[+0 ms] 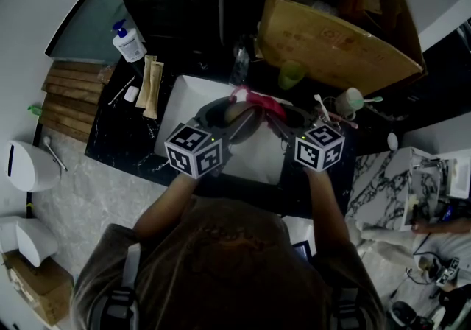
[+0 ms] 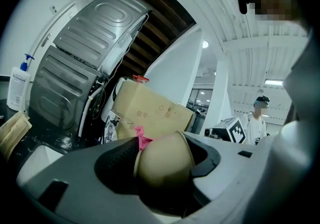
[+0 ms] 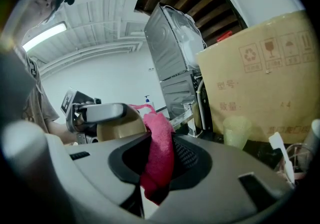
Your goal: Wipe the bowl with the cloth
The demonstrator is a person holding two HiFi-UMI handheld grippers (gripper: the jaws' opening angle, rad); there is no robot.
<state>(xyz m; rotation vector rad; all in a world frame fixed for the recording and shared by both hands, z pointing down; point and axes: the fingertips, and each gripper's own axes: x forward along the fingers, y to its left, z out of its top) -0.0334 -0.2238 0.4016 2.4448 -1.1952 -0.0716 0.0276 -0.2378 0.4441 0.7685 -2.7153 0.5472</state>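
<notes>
Over the sink [image 1: 179, 104]: left hand-held gripper [image 1: 224, 118] clamped on bowl [image 2: 167, 160], steadying it; right hand-held gripper [image 1: 283, 121] pinches cloth [image 3: 159, 153] at its rim, apparently wiping, drips falling below.

Bowl [image 2: 165, 160] interior out of view

A: At the back?
B: Big brown box [image 1: 324, 45]. Green cup [image 1: 291, 74] just in front of it, by the black counter [image 1: 118, 137].
A: Next to the green cup?
B: White cup [image 1: 349, 102] to the right, with brushes sticking out.
A: On the left?
B: White soap bottle [image 1: 129, 43] with a blue pump. Two brown packets [image 1: 151, 85] near it, lying beside the white sink [image 1: 184, 104]. Wood slats [image 1: 70, 89] farther left.
A: Lower down?
B: White bin [image 1: 29, 166] on the pale floor [image 1: 96, 196].
A: Anything else?
B: Gray metal machine [image 2: 85, 63] behind the box. Far off, a person [image 2: 257, 118] in white with a dark cap.
</notes>
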